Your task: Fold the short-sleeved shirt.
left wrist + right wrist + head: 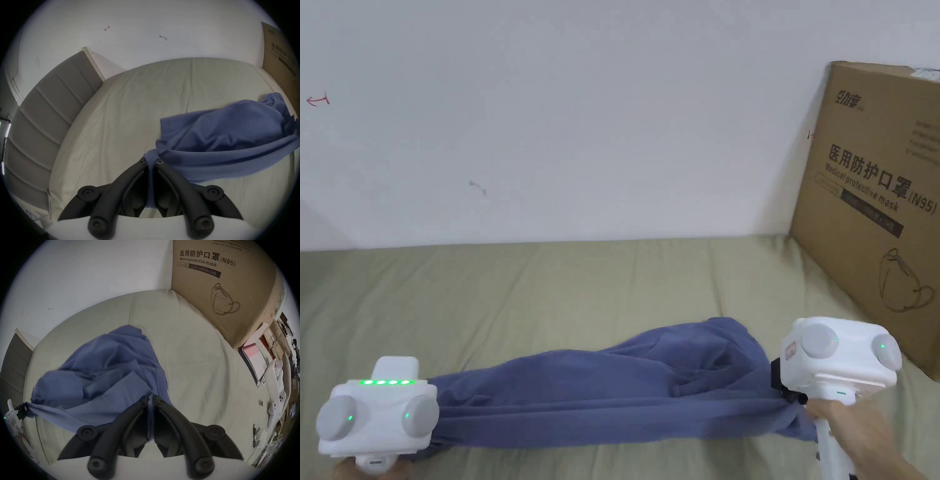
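Note:
A blue short-sleeved shirt is stretched out sideways over the olive bed sheet, bunched and rumpled toward its right end. My left gripper holds the shirt's left end; in the left gripper view its black jaws are shut on a pinch of blue cloth. At the shirt's right end my right gripper is shut on the fabric, seen as a thin fold between the jaws. The left gripper also appears far off at the left of the right gripper view, with the shirt taut between the two.
A large cardboard box stands on the bed at the right against the white wall. A grey padded headboard lies to the left. Beyond the bed's right edge sits a clutter of books and small items.

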`<move>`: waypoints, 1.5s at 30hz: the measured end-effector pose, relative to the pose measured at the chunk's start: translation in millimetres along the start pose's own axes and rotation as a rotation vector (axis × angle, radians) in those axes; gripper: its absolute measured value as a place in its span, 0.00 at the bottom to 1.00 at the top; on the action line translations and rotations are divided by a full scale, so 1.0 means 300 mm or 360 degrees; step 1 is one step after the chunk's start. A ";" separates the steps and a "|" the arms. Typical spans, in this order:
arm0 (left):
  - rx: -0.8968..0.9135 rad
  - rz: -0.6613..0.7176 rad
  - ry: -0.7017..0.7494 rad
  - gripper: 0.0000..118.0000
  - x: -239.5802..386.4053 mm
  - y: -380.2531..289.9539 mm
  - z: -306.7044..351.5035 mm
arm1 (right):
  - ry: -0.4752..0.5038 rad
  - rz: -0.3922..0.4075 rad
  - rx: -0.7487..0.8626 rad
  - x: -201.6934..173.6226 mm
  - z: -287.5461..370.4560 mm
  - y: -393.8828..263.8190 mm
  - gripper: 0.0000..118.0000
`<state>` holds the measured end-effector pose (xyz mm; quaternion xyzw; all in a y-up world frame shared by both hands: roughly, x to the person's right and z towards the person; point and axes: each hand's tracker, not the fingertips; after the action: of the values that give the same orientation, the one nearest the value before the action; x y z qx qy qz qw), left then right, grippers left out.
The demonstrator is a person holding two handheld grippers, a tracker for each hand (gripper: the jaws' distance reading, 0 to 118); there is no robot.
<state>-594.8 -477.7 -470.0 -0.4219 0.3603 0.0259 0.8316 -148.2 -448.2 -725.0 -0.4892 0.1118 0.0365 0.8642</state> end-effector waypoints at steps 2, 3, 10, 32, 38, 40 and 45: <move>0.0013 0.0028 -0.0007 0.02 -0.035 -0.085 0.080 | 0.0038 0.0003 0.0018 0.036 0.052 -0.081 0.04; 0.0019 0.0014 -0.0021 0.02 -0.050 -0.129 0.117 | 0.0045 -0.0007 0.0028 0.055 0.092 -0.138 0.04; 0.0030 -0.0033 -0.0078 0.02 -0.151 -0.486 0.414 | 0.0106 0.0014 -0.0004 0.196 0.330 -0.551 0.04; -0.0133 -0.0039 -0.0030 0.66 -0.345 -1.080 0.795 | 0.0164 -0.0093 -0.0095 0.370 0.700 -1.277 0.09; -0.0131 -0.0026 -0.0065 0.84 -0.353 -1.036 0.865 | 0.0018 0.0120 0.0062 0.290 0.764 -1.236 0.70; -0.0139 0.0023 -0.0115 0.83 -0.364 -1.018 0.890 | 0.0067 0.0111 0.0092 0.262 0.795 -1.217 0.70; -0.0083 0.0055 -0.0214 0.00 -0.371 -1.014 0.967 | 0.0199 0.0126 0.0145 0.179 0.824 -1.214 0.01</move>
<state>-403.9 -435.1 -81.6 -0.4343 0.3102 0.0778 0.8421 5.8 -428.6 -309.6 -0.4459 0.1863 0.0348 0.8748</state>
